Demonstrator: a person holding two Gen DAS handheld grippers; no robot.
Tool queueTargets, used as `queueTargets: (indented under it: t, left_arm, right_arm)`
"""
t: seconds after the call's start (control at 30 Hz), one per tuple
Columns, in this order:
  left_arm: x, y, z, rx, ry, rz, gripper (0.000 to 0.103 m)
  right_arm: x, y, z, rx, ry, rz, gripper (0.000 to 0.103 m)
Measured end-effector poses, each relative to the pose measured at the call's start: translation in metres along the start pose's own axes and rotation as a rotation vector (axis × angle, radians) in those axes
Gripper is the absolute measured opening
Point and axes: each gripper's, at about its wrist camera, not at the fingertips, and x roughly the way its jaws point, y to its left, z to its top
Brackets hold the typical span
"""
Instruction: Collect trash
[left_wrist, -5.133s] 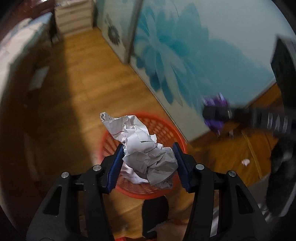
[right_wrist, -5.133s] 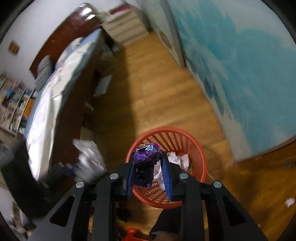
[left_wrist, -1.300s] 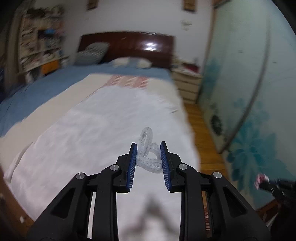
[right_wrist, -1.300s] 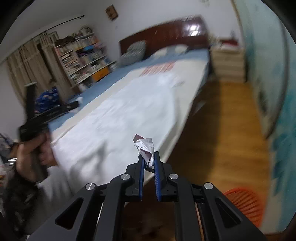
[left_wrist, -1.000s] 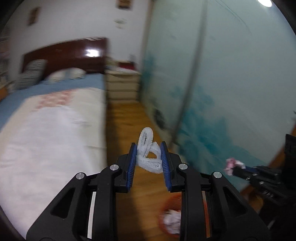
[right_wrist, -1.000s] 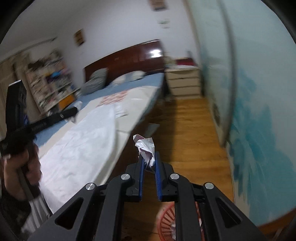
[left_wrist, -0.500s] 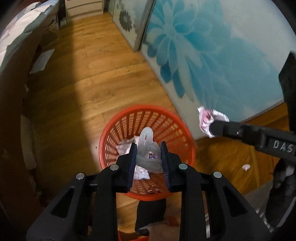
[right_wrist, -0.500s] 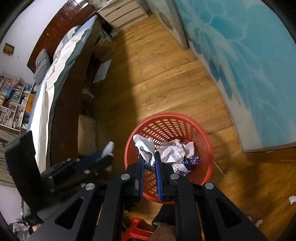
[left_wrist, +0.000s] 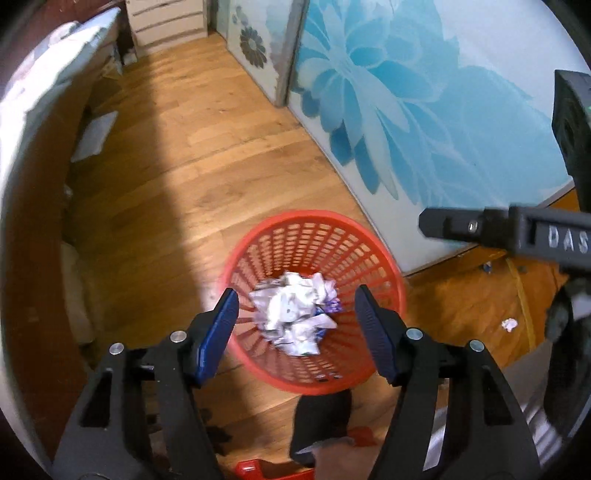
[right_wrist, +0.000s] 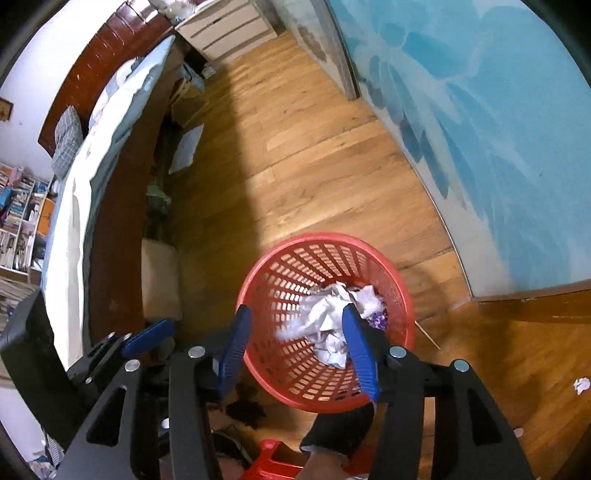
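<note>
Wooden floor (left_wrist: 229, 177), basket (left_wrist: 314, 236) trash (left_wrist: 295, 312) below both tools

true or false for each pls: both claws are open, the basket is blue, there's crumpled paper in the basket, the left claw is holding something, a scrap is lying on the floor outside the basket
1. Both claws are open: true. The left claw and right claw both have their jaws spread wide above the basket.
2. The basket is blue: false. It is red; only the claw pads are blue.
3. Crumpled paper is in the basket: true. A heap of crumpled paper lies inside.
4. The left claw is holding something: false. Nothing is between its jaws.
5. A scrap lies on the floor outside the basket: true. A small white scrap sits on the wooden floor, apart from the basket.
</note>
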Motion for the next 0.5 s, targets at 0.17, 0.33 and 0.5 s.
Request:
queueTargets:
  t: [0.17,0.33,0.5]
  left_arm:
    - [-0.081,0.03,-0.015,-0.012,-0.142,0.037,0.079]
    - [-0.184,0.078,-0.049,-0.083,-0.291,0.134,0.087]
    - [-0.273,0.12,-0.096,-0.146,-0.417,0.275,0.092]
  right_arm:
    - [-0.036,0.035,0.0,-0.063,-0.117,0.041,0.069]
    - [-0.079,0.102,-0.017,-0.184,-0.252,0.133,0.074]
    - [-0.132,0.191,-0.06,-0.31,-0.398,0.254,0.095]
